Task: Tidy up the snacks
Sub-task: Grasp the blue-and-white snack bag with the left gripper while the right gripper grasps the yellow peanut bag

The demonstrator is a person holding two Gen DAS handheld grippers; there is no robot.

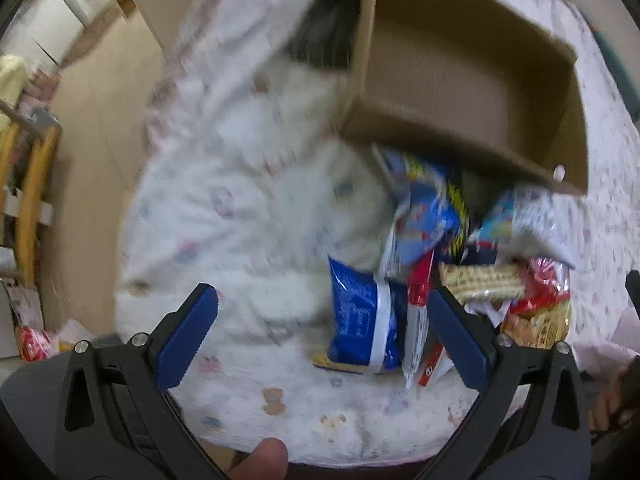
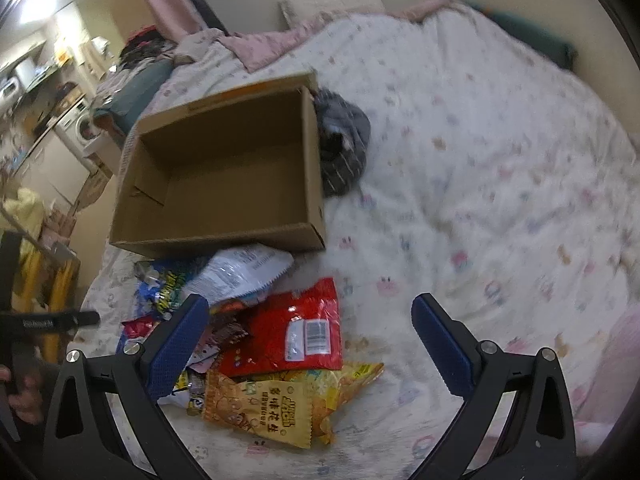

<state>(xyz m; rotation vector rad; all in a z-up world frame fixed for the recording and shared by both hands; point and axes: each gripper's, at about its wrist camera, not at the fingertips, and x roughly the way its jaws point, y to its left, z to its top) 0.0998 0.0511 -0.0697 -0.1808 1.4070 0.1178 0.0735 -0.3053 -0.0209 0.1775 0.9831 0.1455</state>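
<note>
Bed (image 2: 480, 160) carries empty cardboard box (image 2: 224, 172); snack pile (image 2: 256, 332) lies just beside box's near wall. Best start: take top red packet (image 2: 292, 328) by edge, lift clear, drop into box. Left tool (image 1: 324, 316) wide open, empty, near blue packet (image 1: 360, 320). Right tool (image 2: 308, 320) wide open, empty, over pile.

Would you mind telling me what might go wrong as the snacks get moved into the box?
The cardboard box sits on a soft quilt, so it may tip or slide when nudged. The snack bags overlap in a pile; closing on the red bag could drag the yellow bag along. Both grippers, left and right, are open and empty.
</note>
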